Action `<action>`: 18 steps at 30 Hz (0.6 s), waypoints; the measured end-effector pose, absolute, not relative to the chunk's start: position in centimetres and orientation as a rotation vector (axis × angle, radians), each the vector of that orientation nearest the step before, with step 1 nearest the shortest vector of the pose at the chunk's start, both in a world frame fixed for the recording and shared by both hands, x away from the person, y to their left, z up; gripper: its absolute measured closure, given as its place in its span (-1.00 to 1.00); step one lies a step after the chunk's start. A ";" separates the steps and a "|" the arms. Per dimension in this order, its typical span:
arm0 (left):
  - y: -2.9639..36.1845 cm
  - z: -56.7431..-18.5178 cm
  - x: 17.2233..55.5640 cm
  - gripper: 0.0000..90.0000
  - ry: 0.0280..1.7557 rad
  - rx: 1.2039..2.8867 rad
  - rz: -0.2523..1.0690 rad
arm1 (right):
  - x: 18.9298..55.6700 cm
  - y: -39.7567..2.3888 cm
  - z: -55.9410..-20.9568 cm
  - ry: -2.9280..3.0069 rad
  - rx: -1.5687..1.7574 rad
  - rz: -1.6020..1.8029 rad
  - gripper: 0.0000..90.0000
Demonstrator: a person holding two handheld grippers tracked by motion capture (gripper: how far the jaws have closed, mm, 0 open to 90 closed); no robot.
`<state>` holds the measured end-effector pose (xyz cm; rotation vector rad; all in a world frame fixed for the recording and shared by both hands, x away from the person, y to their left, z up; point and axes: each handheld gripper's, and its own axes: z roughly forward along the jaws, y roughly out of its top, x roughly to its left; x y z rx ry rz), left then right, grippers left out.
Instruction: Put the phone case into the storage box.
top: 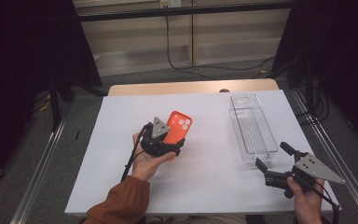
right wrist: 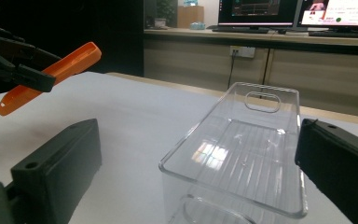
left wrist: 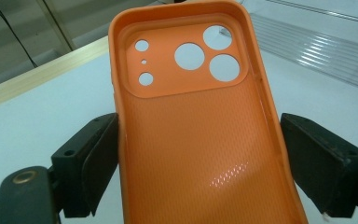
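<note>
One orange phone case (left wrist: 200, 140) clamped in left hand-held gripper (top: 161, 140), clear bin (top: 252, 128) nearby

I count one orange phone case (top: 177, 126), one clear plastic bin (top: 252, 129), one white table (top: 121, 140), and my two grippers: left gripper (top: 168, 147), right gripper (top: 272, 156).

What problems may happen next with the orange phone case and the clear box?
1. The left gripper holds the orange phone case only by its two long edges, lifted and tilted above the table; the soft case may bend or slip out.
2. The clear box is narrow, so the case may catch on its rim if it is lowered at an angle.
3. The right gripper is open around the box end without gripping it; a push might slide the box.
</note>
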<state>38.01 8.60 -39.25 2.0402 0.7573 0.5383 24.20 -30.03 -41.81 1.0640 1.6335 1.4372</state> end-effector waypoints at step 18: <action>9.1 -38.9 34.9 -0.68 0.670 2.021 0.565 | 25.1 -28.0 -40.8 1.708 0.998 1.483 -1.00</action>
